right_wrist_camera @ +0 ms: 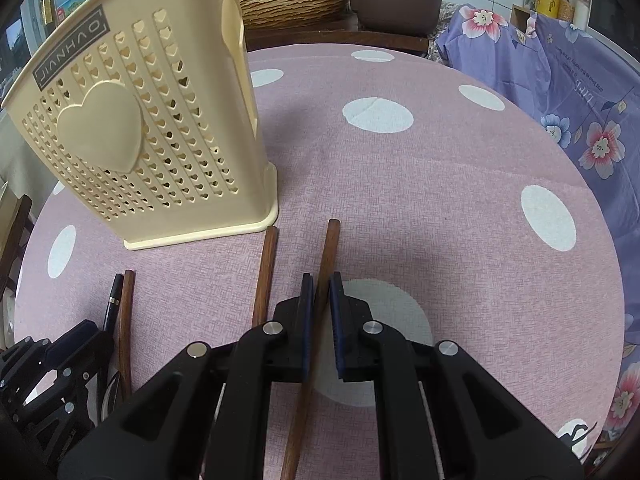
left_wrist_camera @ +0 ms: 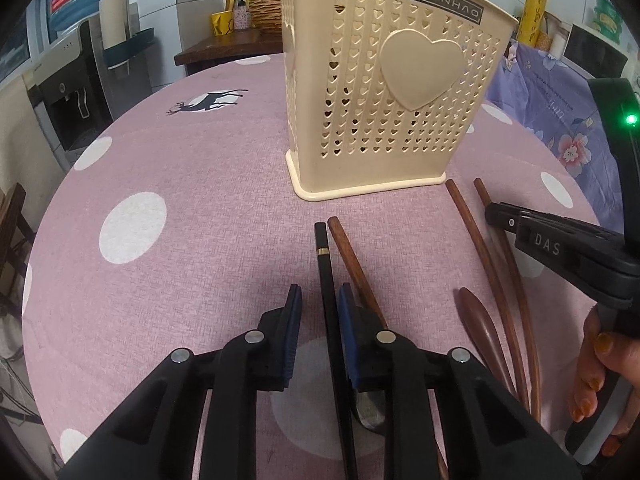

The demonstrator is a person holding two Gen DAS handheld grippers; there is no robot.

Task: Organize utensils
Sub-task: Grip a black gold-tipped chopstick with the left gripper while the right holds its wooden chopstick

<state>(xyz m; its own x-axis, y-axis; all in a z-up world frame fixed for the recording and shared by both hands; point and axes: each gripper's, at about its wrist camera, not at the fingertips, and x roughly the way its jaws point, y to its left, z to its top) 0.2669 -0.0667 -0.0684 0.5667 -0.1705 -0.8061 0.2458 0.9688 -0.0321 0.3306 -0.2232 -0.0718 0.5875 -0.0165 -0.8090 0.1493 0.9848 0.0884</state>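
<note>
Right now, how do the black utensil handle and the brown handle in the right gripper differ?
The black handle is square-edged with a gold band; the brown handle is round, plain wood. The black handle sits between the left gripper pads, not yet pinched; the right gripper is shut on the brown handle. Both point toward the basket.

Both wrist views look steeply down, close, sharing the cream basket (left_wrist_camera: 384,92) (right_wrist_camera: 132,128).

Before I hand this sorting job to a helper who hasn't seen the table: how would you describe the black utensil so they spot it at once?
Find the cream heart-pierced basket standing on the pink dotted tablecloth. Just in front of it lie several long utensils side by side. The black utensil handle lies between the jaws of the left gripper: it is the only black, square-edged one with a thin gold band near its end; the neighbours are reddish-brown wood.
</note>
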